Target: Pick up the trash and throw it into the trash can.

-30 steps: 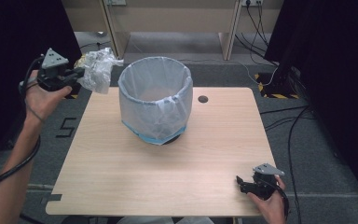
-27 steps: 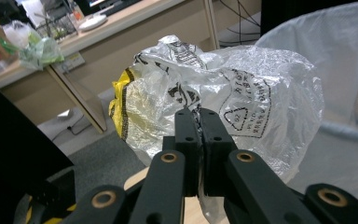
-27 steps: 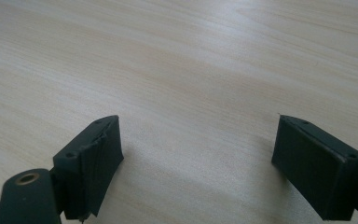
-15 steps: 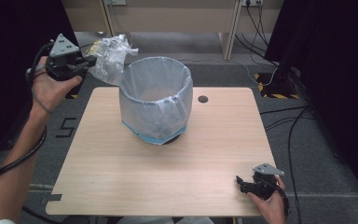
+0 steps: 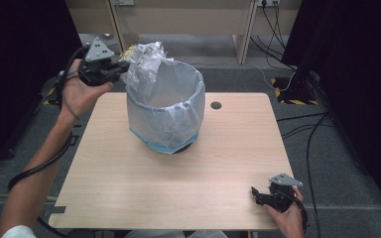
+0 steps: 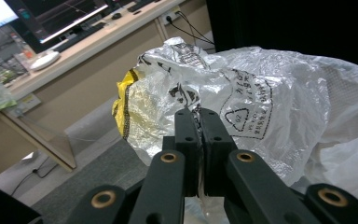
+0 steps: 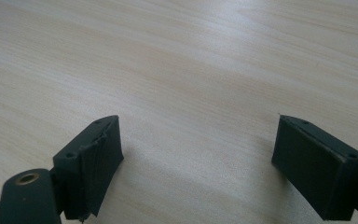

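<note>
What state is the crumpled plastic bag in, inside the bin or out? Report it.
Out: the crumpled plastic bag hangs at the bin rim, pinched by the left hand-held gripper.

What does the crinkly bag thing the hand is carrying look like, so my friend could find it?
Start at the wooden table and find the big round bin lined with a pale bag. At the bin's back left rim, the left gripper is shut on a crumpled plastic bag. It is shiny and clear, with black print, a recycling triangle and a yellow patch, unlike the plain liner.
</note>
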`<state>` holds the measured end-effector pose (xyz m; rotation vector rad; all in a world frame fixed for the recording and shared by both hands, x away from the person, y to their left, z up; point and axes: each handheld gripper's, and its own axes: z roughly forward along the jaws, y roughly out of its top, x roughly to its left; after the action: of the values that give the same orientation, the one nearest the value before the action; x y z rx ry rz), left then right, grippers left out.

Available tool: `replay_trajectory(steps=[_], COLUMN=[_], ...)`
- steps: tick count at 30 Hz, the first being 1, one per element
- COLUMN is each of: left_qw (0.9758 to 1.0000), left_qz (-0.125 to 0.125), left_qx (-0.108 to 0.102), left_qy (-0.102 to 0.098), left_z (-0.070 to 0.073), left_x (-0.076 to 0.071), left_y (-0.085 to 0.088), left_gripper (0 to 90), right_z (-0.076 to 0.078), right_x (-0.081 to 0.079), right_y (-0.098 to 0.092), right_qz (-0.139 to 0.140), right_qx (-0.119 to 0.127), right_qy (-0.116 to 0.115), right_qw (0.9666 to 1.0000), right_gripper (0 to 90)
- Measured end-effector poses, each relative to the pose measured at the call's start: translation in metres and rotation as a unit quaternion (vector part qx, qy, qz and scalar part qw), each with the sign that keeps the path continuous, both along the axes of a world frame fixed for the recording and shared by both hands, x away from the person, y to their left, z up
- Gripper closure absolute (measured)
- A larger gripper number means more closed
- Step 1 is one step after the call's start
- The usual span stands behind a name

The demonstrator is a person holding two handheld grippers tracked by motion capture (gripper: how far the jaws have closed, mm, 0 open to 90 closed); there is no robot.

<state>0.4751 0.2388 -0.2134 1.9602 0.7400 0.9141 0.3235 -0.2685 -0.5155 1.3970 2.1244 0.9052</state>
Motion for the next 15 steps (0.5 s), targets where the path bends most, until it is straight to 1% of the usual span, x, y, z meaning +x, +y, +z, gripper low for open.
replay_trajectory(steps=[1,2,4,9,14,15], left_qw=[1.0000,0.9999,0.9999,0.9993,0.9982,0.9974], left_qz=[-0.001,-0.007,-0.009,-0.016,-0.028,-0.034], left_qx=[0.001,0.003,0.006,0.014,0.015,0.014], left_qy=[0.002,0.010,0.012,0.030,0.051,0.061], left_z=[-0.002,-0.008,-0.010,-0.025,-0.034,-0.037], left_x=[0.001,0.004,0.005,0.011,0.014,0.015], left_y=[-0.003,-0.010,-0.012,-0.023,-0.030,-0.032], left_gripper=[87.1,87.1,87.1,86.9,86.2,85.0], right_z=[0.000,0.000,0.000,0.000,0.000,0.000], right_x=[0.000,0.000,0.000,0.000,0.000,0.000], right_y=[0.000,0.000,0.000,0.000,0.000,0.000], right_qz=[0.000,0.000,0.000,0.000,0.001,0.001], right_qx=[0.000,0.000,0.000,0.000,0.000,0.000], right_qy=[0.000,0.000,0.000,0.000,0.000,0.000], right_qw=[1.0000,1.0000,1.0000,1.0000,1.0000,1.0000], right_gripper=[15.7,15.7,15.7,15.7,15.7,15.7])
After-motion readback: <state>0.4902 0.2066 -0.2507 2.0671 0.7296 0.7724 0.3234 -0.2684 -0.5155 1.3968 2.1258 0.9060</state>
